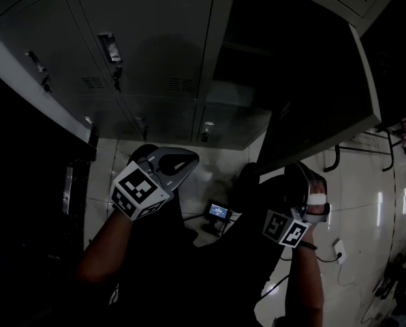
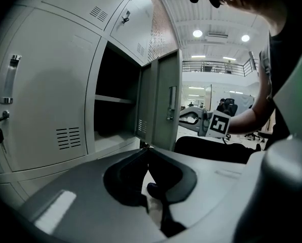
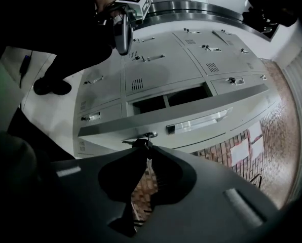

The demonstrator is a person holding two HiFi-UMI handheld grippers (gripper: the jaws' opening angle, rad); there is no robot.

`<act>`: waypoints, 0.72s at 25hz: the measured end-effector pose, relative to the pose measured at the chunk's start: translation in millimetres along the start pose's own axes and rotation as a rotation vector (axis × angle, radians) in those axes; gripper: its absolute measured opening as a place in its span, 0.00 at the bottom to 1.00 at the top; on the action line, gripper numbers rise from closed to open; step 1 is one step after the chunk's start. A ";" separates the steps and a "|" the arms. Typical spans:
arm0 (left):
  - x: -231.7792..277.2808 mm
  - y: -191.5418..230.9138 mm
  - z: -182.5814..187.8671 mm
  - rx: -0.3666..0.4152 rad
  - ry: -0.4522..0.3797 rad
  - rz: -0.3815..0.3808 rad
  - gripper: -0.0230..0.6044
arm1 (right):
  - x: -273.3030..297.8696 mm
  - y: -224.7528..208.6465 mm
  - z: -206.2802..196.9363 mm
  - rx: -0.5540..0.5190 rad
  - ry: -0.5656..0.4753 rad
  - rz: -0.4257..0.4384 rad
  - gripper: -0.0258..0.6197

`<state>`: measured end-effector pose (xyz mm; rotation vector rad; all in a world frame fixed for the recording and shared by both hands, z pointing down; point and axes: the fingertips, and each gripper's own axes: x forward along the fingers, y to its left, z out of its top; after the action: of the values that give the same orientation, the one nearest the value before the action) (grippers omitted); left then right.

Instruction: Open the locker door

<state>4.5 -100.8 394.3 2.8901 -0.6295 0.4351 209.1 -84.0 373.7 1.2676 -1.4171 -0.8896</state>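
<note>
The grey locker door [image 1: 319, 94] stands swung wide open toward me, baring its dark compartment [image 1: 254, 26] with one shelf. My left gripper [image 1: 182, 161] is held low, away from the lockers, jaws shut on nothing. In its own view the left gripper [image 2: 147, 148] faces the open compartment [image 2: 115, 110] and the door [image 2: 167, 105]. My right gripper [image 1: 305, 174] hangs just below the door's lower edge. From the right gripper view, the shut tips of the right gripper [image 3: 147, 145] sit right by the key in the door's lock [image 3: 149, 135]; whether they touch, I cannot tell. The door handle [image 3: 196, 121] lies beside it.
Closed lockers with handles [image 1: 110, 46] fill the wall left of the open one. A small lit screen device [image 1: 219, 211] sits on the pale floor between my arms. A cable with a plug [image 1: 338, 247] and black frame legs [image 1: 346, 152] lie to the right.
</note>
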 end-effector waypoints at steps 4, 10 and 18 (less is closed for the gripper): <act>1.7 -1.3 -0.5 0.003 0.005 0.001 0.06 | -4.1 -3.2 -18.1 0.006 0.034 -0.009 0.09; 0.8 -0.4 -0.9 0.004 0.006 0.005 0.06 | -5.0 -5.8 -30.1 0.016 0.060 -0.018 0.09; 0.6 -0.5 -0.5 0.004 0.004 0.006 0.06 | -7.2 -9.6 -47.5 0.049 0.098 -0.003 0.09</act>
<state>5.1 -100.5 394.9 2.8917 -0.6369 0.4429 257.1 -74.3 374.3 1.3326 -1.3672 -0.7876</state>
